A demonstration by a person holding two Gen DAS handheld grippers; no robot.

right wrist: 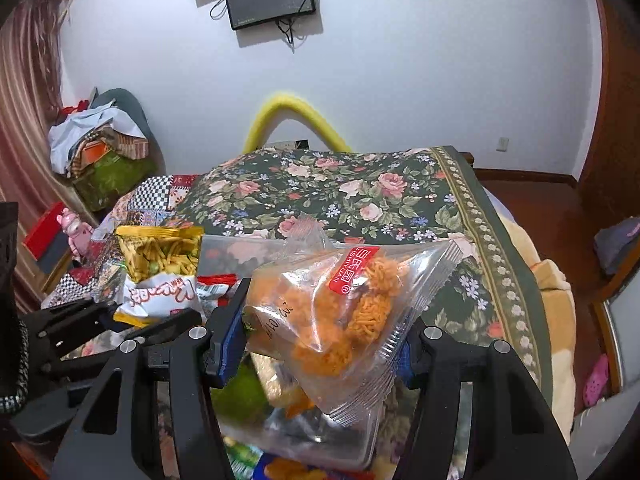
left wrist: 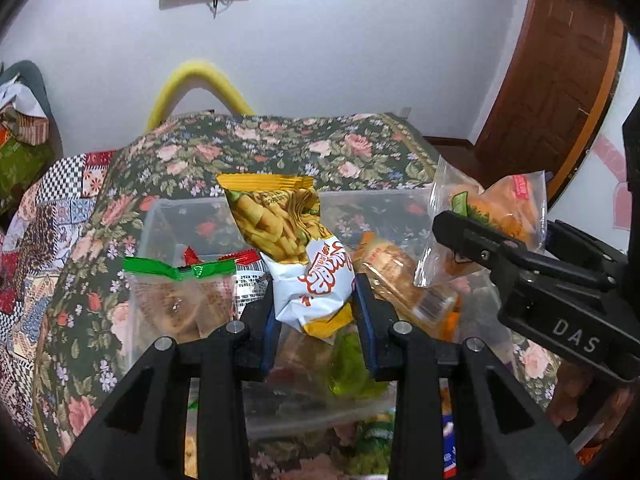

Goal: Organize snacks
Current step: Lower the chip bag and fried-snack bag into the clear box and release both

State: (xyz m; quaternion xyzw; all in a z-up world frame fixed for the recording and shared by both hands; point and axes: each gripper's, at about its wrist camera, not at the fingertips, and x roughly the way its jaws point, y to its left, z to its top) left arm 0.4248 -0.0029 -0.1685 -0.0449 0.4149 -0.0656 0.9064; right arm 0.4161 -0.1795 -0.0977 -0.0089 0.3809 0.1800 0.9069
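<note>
While both claws carry snacks: left gripper clamped on yellow fries bag.
Right gripper pinches clear pastry packet; light, slippery, probably crushable, so hold seams.

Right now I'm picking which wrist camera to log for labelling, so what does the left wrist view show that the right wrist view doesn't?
Only the left wrist view shows the green-topped clear packet standing in the clear bin, and the brown door.

Only the right wrist view shows the pink curtain, the pink shoe on the floor and the red label on the clear bag.

Both show the left gripper shut on the yellow-and-white snack bag, the right gripper shut on the clear bag of orange snacks, and the floral cloth.
</note>
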